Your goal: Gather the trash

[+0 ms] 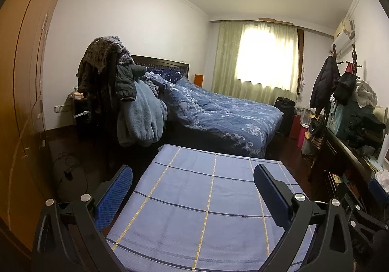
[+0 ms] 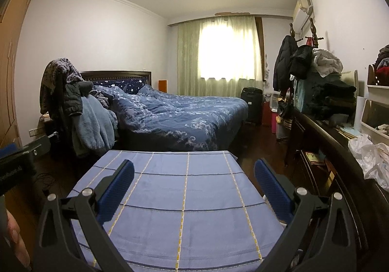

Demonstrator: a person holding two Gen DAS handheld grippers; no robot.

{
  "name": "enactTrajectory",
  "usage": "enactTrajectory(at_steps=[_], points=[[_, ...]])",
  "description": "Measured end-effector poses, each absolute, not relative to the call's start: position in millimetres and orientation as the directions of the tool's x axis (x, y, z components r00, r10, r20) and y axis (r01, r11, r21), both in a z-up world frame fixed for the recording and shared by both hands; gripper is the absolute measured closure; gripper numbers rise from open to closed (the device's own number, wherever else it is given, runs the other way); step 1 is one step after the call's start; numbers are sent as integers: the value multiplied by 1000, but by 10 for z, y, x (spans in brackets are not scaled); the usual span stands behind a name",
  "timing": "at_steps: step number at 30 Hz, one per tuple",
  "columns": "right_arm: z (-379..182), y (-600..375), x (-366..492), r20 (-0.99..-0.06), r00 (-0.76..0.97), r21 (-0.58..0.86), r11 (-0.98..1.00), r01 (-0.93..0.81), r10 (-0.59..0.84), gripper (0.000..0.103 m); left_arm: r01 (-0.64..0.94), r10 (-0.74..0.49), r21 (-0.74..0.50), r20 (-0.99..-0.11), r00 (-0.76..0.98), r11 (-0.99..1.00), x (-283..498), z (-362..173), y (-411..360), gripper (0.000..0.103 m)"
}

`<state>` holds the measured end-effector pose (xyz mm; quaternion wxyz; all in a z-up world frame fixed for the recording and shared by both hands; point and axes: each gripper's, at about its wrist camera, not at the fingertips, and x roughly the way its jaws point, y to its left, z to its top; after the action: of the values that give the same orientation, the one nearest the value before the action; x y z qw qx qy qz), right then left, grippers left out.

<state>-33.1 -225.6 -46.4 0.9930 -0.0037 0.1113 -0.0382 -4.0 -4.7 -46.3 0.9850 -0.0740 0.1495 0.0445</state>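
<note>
My left gripper (image 1: 193,174) is open and empty, held above a table covered with a blue checked cloth (image 1: 206,208). My right gripper (image 2: 194,170) is open and empty above the same cloth (image 2: 184,208). A crumpled white plastic bag (image 2: 372,157) lies on the dark sideboard at the right, beyond my right gripper; its edge shows in the left wrist view (image 1: 383,174). No other trash shows on the cloth. The right gripper's body shows at the right edge of the left wrist view (image 1: 364,208).
A bed with a blue quilt (image 2: 180,114) stands ahead. A chair draped with coats (image 1: 114,92) is to the left. A wardrobe (image 1: 22,77) lines the left wall. The sideboard (image 2: 323,136) carries stacked clothes; a coat rack (image 2: 291,58), suitcase (image 2: 252,104) and bins stand behind.
</note>
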Motion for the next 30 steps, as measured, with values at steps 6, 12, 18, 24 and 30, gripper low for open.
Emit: enactTrajectory(at_steps=[6, 12, 18, 24, 30], points=[[-471, -2271, -337, -228, 971, -12, 997, 71, -72, 4, -114, 68, -133, -304, 950, 985, -41, -464, -51, 4], [-470, -2280, -330, -230, 971, -11, 997, 73, -74, 4, -118, 70, -136, -315, 946, 984, -30, -497, -61, 4], [-471, -2281, -330, -230, 970, -13, 997, 72, -73, 4, -118, 70, -137, -317, 946, 983, -18, -493, -62, 4], [-476, -2277, -331, -233, 970, -11, 997, 72, -73, 4, -117, 68, -138, -317, 946, 983, -12, -492, -51, 4], [-503, -2279, -343, -236, 969, -13, 998, 69, -71, 4, -108, 54, -155, -319, 946, 982, 17, -517, -48, 4]])
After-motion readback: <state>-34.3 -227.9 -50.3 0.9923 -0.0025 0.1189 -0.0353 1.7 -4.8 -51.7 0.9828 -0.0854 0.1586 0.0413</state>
